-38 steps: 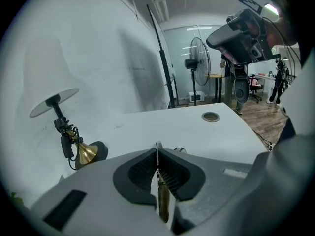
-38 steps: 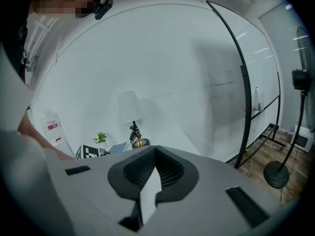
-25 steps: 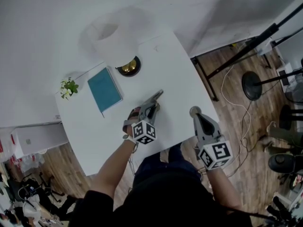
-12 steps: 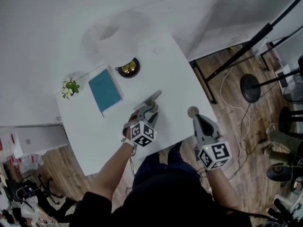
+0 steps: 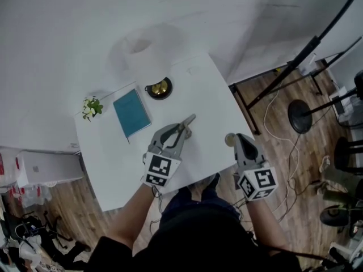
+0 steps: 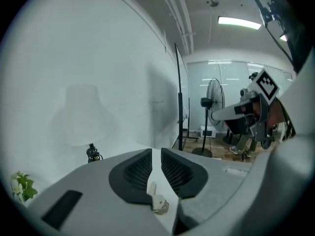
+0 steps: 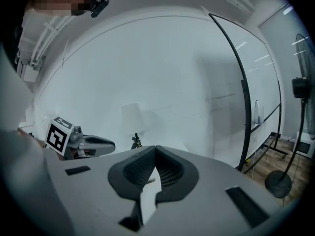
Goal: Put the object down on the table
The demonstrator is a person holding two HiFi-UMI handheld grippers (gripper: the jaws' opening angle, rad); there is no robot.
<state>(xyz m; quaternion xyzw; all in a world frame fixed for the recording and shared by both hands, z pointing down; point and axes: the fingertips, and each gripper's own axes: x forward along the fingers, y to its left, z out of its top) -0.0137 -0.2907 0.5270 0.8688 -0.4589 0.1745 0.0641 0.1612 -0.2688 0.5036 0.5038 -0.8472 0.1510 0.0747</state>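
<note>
My left gripper (image 5: 190, 120) hovers over the middle of the white table (image 5: 212, 84). Its jaws are closing, a narrow slit still shows between the dark pads (image 6: 140, 166), and nothing is between them. At the table's right front edge my right gripper (image 5: 231, 140) has its pads touching, also with nothing between them. In the right gripper view the right gripper (image 7: 155, 152) points past the left gripper (image 7: 86, 142) toward the lamp. I see no loose object under either gripper.
A white-shaded lamp (image 5: 142, 47) with a dark base (image 5: 159, 88) stands at the back of the table. A teal book (image 5: 132, 113) and a small plant (image 5: 91, 107) lie to the left. Black stands (image 5: 300, 115) and cables crowd the wooden floor on the right.
My left gripper has drawn back a little toward the person, its marker cube now lower and further left. The right gripper has hardly moved.
</note>
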